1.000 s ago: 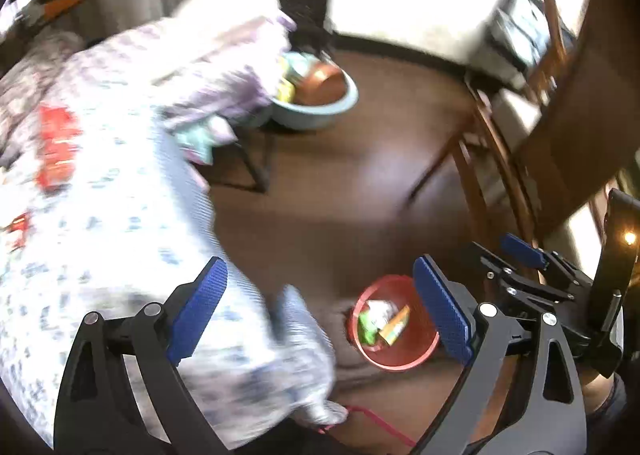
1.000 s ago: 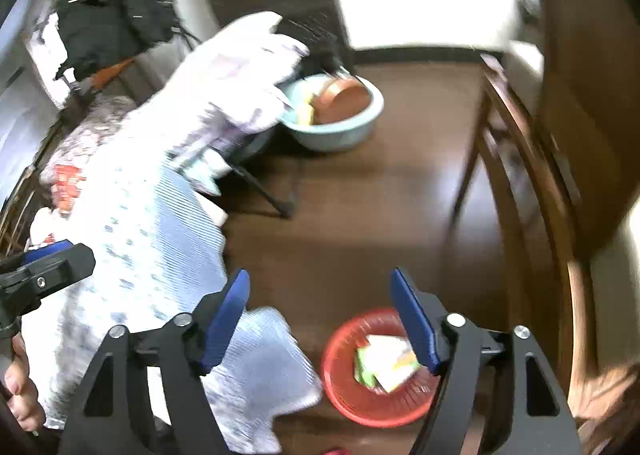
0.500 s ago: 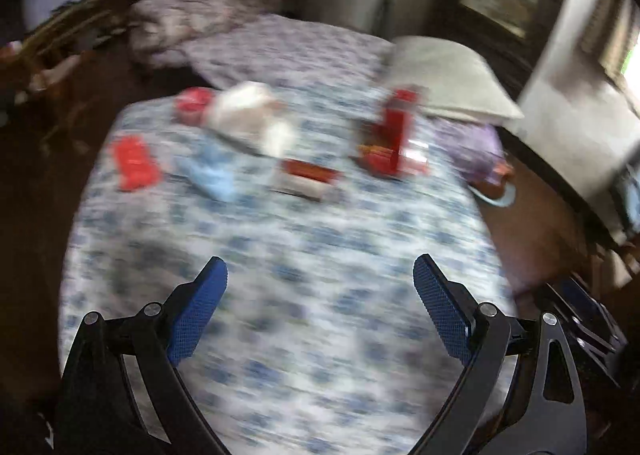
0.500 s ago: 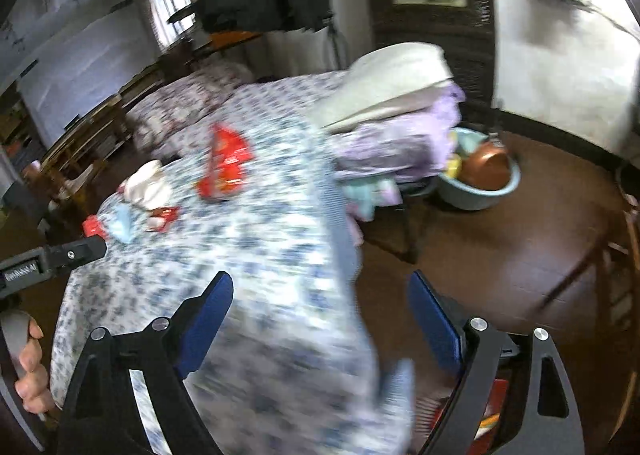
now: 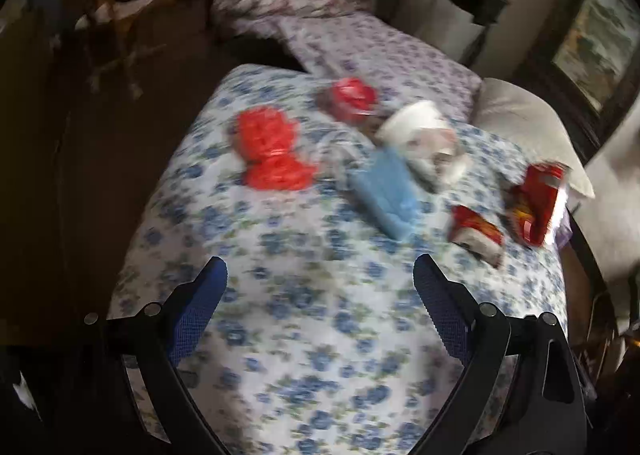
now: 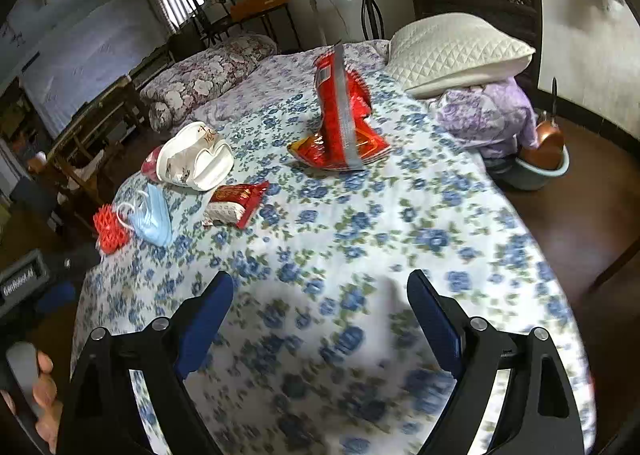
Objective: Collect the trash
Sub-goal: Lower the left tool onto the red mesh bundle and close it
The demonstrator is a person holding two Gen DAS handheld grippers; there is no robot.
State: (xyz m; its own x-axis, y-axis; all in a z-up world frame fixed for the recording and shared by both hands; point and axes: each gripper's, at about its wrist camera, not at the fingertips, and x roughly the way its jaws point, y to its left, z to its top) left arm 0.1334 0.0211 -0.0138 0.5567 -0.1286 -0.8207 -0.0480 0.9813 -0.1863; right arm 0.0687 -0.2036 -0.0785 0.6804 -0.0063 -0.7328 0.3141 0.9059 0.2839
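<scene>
Trash lies on a bed with a blue-flowered sheet [image 6: 360, 223]. A tall red snack bag [image 6: 340, 115] stands mid-bed and shows at the right in the left wrist view [image 5: 538, 203]. A small red-white packet [image 6: 236, 205], a blue face mask [image 6: 154, 217], a crushed white paper cup [image 6: 196, 161] and a red net piece [image 6: 110, 229] lie to the left. The left wrist view shows the mask [image 5: 386, 191], cup [image 5: 424, 135], net [image 5: 268, 151] and packet [image 5: 476, 235]. My left gripper [image 5: 320, 307] and right gripper [image 6: 320, 315] are both open and empty, above the near sheet.
A white pillow [image 6: 456, 47] and a purple bundle [image 6: 488, 119] lie at the bed's far right. A blue basin with a copper pot [image 6: 540, 163] stands on the dark floor to the right. A rolled floral quilt [image 6: 200, 83] and wooden chairs [image 5: 128, 15] are behind the bed.
Both views have swung up from the floor and the red trash basket to the bed top. The basket is out of sight. Both grippers stay open.
</scene>
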